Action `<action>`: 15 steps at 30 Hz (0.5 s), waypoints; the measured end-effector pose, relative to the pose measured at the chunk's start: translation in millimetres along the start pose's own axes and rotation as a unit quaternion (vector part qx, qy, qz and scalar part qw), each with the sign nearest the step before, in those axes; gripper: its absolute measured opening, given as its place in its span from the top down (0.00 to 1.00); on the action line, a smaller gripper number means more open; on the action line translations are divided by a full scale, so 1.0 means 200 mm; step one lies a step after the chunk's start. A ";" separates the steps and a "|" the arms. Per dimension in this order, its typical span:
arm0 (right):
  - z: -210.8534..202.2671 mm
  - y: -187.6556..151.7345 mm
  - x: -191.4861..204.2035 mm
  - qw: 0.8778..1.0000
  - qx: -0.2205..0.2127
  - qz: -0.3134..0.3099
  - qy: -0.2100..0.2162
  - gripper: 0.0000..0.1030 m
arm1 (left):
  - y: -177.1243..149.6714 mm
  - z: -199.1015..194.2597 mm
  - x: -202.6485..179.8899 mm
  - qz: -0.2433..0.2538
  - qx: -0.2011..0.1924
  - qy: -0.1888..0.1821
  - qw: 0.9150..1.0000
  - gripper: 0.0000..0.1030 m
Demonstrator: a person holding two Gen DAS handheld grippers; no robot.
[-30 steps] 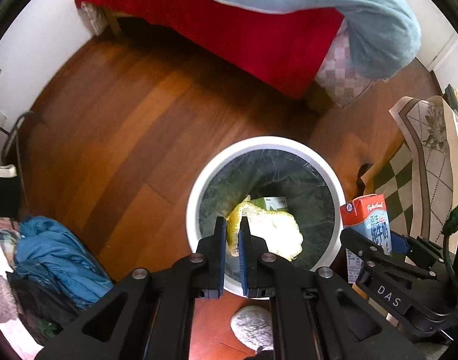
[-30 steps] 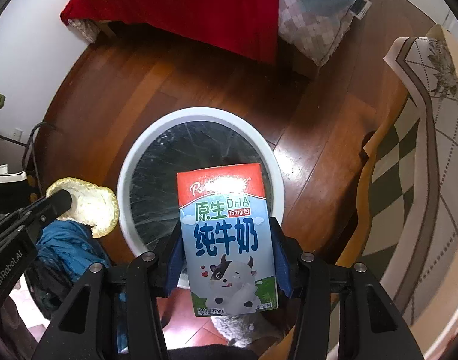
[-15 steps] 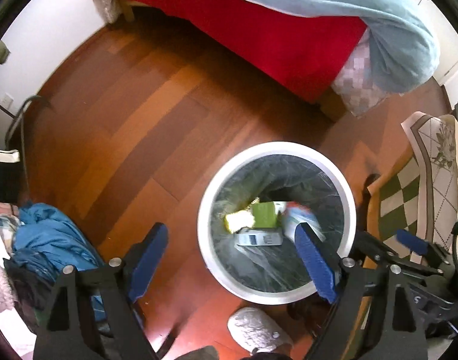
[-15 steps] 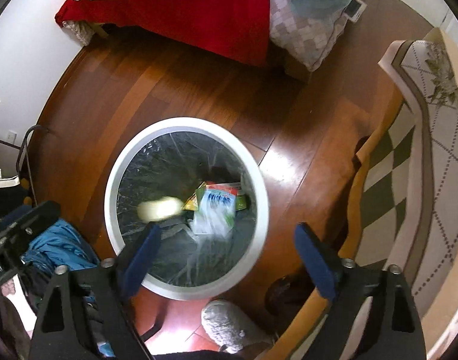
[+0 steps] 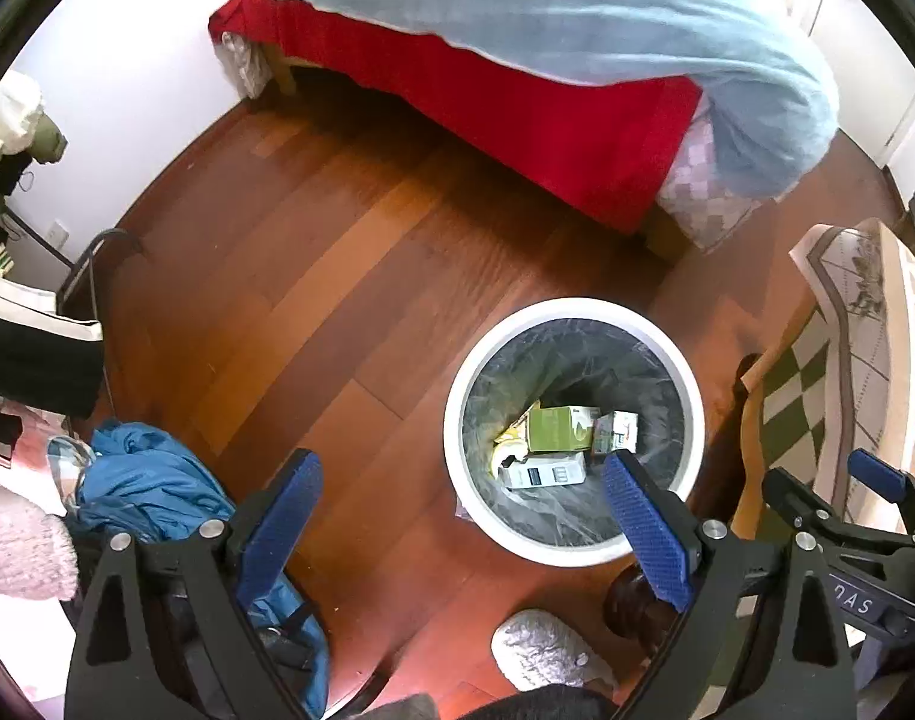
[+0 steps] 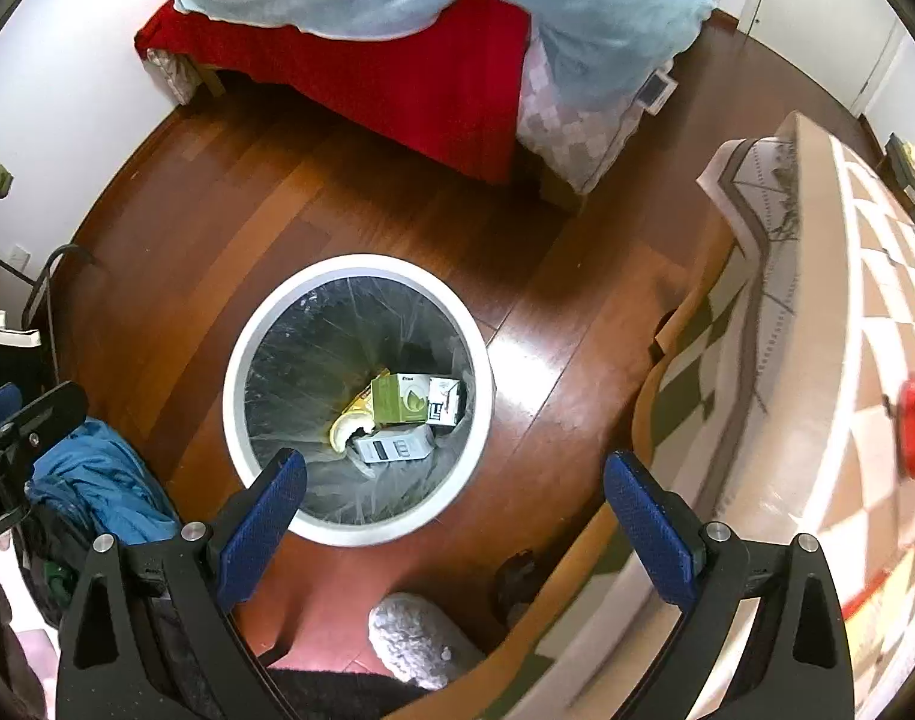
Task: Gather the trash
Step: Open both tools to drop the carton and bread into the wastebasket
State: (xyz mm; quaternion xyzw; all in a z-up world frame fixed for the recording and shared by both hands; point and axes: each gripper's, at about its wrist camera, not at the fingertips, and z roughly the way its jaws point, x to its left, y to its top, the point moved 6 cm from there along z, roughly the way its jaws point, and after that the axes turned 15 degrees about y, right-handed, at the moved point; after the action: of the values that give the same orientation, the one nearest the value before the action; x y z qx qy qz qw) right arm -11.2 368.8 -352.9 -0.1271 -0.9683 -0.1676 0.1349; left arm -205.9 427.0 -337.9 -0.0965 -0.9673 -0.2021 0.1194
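Trash [image 5: 550,450] lies in the white-rimmed bin [image 5: 577,312].
Cartons lie flat; left gripper [image 5: 463,516] and right gripper [image 6: 454,507] both have jaws spread, empty; bare floor [image 5: 313,276] all around.

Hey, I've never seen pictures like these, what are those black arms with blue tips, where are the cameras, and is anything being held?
There is no robot here. A person holds two hand grippers, and each carries a wide-angle camera that looks forward along its two fingers, which is why the room looks round.

One picture comes from the left gripper, the other from the right gripper. The blue tips are the finger pads. On both grippers the fingers stand wide apart, with nothing between them.

Both look down at a white trash bin with a plastic liner, standing on the wooden floor. At its bottom lie a green box, a white box, a small carton and a yellowish scrap. A bed with a red cover stands behind.
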 end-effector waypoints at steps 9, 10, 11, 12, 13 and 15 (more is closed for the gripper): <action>-0.39 -0.11 0.11 0.998 -0.057 -0.013 0.019 0.02 | -0.07 -0.35 0.07 -0.008 -0.054 0.001 0.999 0.07; -0.43 -0.12 0.13 0.998 -0.063 -0.015 0.023 0.02 | -0.08 -0.39 0.08 -0.008 -0.060 0.000 0.998 0.07; -0.47 -0.14 0.14 0.997 -0.069 -0.015 0.027 0.02 | -0.09 -0.44 0.09 -0.009 -0.067 -0.003 0.998 0.07; -0.52 -0.15 0.15 0.996 -0.078 -0.015 0.032 0.02 | -0.10 -0.47 0.09 -0.010 -0.072 -0.004 0.997 0.07; -0.58 -0.17 0.16 0.996 -0.085 -0.015 0.037 0.01 | -0.11 -0.51 0.10 -0.010 -0.078 -0.006 0.997 0.07; -0.67 -0.20 0.17 0.994 -0.101 -0.010 0.048 0.01 | -0.13 -0.62 0.10 -0.008 -0.091 -0.009 0.996 0.07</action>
State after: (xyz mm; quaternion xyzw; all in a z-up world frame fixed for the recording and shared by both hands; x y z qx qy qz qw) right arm -25.3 291.4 -231.5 -0.1223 -0.9399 -0.2721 0.1661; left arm -207.5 354.6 -231.8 -0.1006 -0.9465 -0.2898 0.0999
